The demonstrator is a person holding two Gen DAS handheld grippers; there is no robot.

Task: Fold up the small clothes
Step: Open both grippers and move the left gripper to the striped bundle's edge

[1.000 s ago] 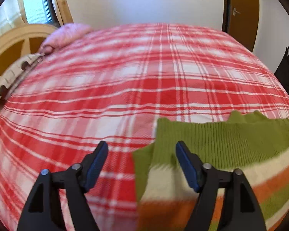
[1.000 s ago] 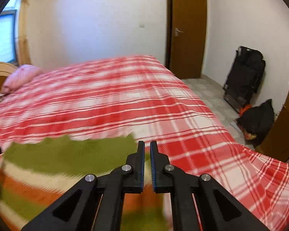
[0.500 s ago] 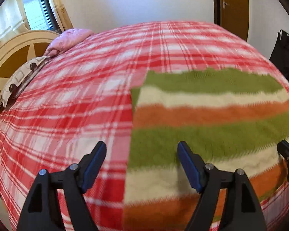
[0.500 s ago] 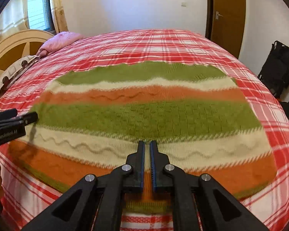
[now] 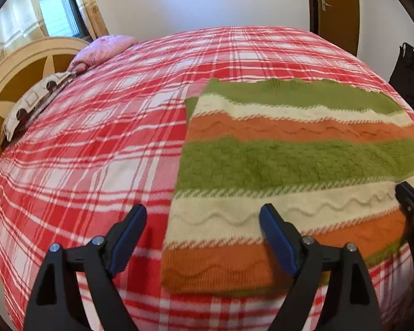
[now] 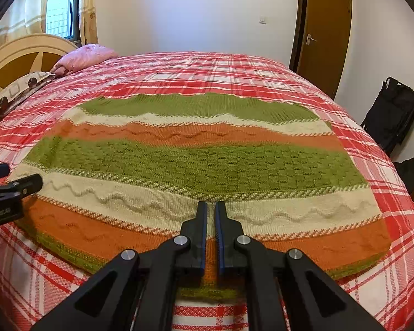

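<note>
A knitted garment with green, cream and orange stripes [image 6: 201,165] lies flat on the red plaid bed [image 6: 234,71]. It also shows in the left wrist view [image 5: 289,160], right of centre. My left gripper [image 5: 202,226] is open and empty, above the garment's near left edge; it also shows at the left edge of the right wrist view [image 6: 11,190]. My right gripper [image 6: 211,212] is shut with nothing between its pads, above the garment's near edge. Its tip shows at the right edge of the left wrist view [image 5: 411,204].
A pink pillow [image 6: 82,58] and a patterned pillow [image 6: 16,91] lie by the wooden headboard [image 6: 19,55] at the left. A brown door [image 6: 323,35] and black bags [image 6: 392,113] are to the right of the bed.
Both grippers have pulled back and risen from the garment. It went from a blurred, partly seen shape to lying spread flat. The left stayed open, the right shut.
</note>
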